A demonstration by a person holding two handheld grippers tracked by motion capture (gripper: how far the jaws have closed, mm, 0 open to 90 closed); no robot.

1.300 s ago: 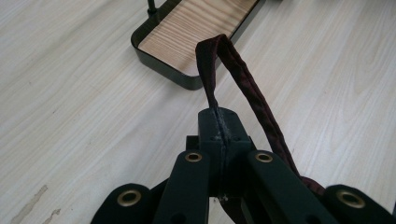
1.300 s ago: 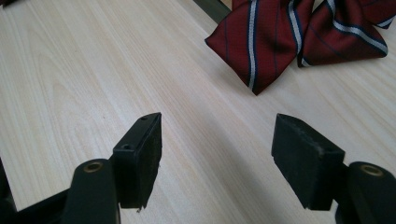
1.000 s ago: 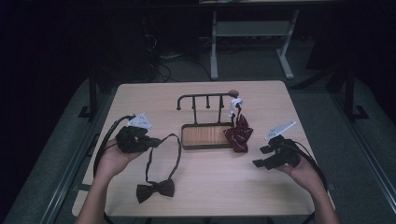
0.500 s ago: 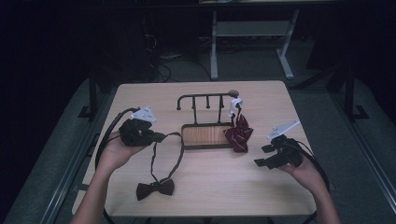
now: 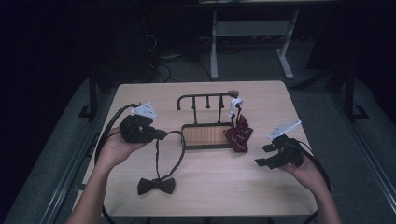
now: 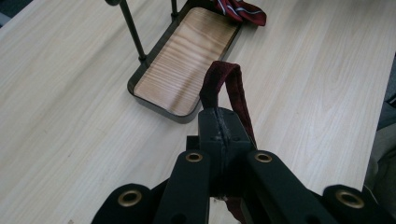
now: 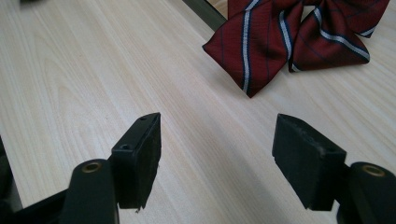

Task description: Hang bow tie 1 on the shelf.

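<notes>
Black hand-held gripper (image 7: pixel 217 158), brass-ringed screw holes, grey three-cornered plate (image 5: pixel 145 110), trailing cable (image 5: pixel 106 135).

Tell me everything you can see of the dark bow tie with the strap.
The bow tie is dark maroon fabric with a long thin strap of the same cloth. The bow lies flat on the table, near the front edge, left of centre. The strap runs up from it as a loop to the left gripper, which is shut on the loop's top.
</notes>
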